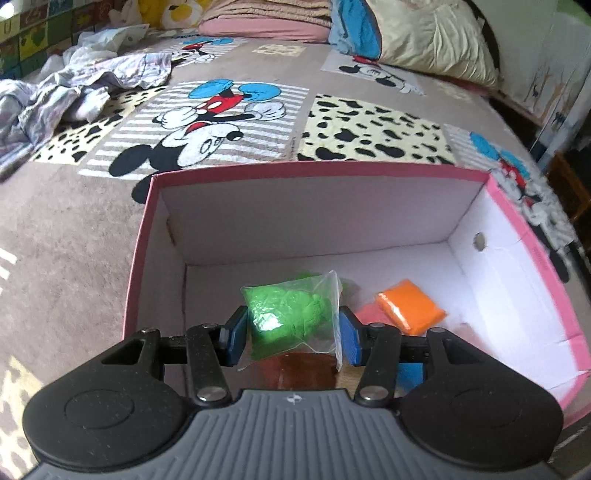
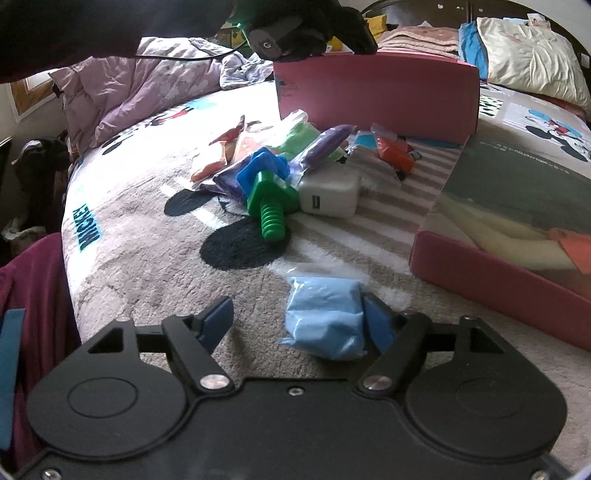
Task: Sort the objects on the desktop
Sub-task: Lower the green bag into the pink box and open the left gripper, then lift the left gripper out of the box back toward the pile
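Note:
In the left wrist view my left gripper (image 1: 292,334) is shut on a clear bag of green clay (image 1: 288,314). It hangs over the inside of a pink box (image 1: 317,168) with white walls. An orange packet (image 1: 410,310) and a pink one (image 1: 369,314) lie on the box floor. In the right wrist view my right gripper (image 2: 297,315) is open over the blanket. A light blue clay bag (image 2: 325,317) lies between its jaws, against the right pad and well apart from the left pad.
A pile lies ahead of the right gripper: a green and blue toy bolt (image 2: 267,192), a white charger (image 2: 330,195), a purple packet (image 2: 325,147) and an orange-red packet (image 2: 395,153). The pink box (image 2: 376,92) stands behind them and its lid (image 2: 498,288) to the right. A dark sleeve (image 2: 110,26) reaches over the box.

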A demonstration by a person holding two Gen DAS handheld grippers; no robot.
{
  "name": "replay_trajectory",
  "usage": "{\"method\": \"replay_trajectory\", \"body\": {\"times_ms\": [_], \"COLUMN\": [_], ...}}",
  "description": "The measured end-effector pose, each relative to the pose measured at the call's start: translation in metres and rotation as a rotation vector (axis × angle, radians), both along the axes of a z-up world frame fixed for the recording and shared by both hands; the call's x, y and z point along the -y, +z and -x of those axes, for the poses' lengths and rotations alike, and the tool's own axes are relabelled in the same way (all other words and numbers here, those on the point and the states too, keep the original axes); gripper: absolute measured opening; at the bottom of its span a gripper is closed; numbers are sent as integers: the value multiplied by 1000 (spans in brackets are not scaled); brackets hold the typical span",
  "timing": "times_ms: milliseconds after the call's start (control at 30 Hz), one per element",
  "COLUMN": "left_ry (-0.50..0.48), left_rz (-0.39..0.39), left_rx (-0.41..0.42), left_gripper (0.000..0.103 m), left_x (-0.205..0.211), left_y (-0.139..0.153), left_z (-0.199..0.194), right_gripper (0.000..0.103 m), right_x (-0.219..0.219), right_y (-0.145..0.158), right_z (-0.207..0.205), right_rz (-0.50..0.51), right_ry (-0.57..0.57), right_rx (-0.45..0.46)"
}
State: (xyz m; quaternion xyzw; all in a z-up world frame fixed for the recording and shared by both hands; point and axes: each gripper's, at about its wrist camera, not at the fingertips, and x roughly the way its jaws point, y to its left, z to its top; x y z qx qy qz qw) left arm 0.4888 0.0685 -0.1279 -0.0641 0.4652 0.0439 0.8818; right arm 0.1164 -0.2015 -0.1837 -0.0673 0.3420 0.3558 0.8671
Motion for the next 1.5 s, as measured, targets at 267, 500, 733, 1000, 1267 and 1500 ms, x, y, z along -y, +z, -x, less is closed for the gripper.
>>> {"method": "replay_trajectory", "body": {"times_ms": [267,500,733,1000,1267,1500], "left_ry": [8,-14,-20,-75,-103,-150], "left_rz": [40,53,61,102,123,136], "left_rx": [-39,-10,39,151,243,142], "left_gripper": [60,63,64,64,64,64], "left_x": [-3,3,2,-1,-19,-29], "left_y": [-1,8,26,57,66,25], "left_z": [-3,9,25,88,196,290], "right_gripper": [75,75,75,75,75,75], "right_x": [-1,-3,-3,-3,-4,0], "right_y": [-1,-1,-1,-1,-1,3], "right_z": [1,3,4,3,4,0], "right_rz": [7,20,26,20,27,-1], "right_ry": [3,3,-2,-1,-5,-19], "right_rx": [4,13,18,10,9,-29]}}
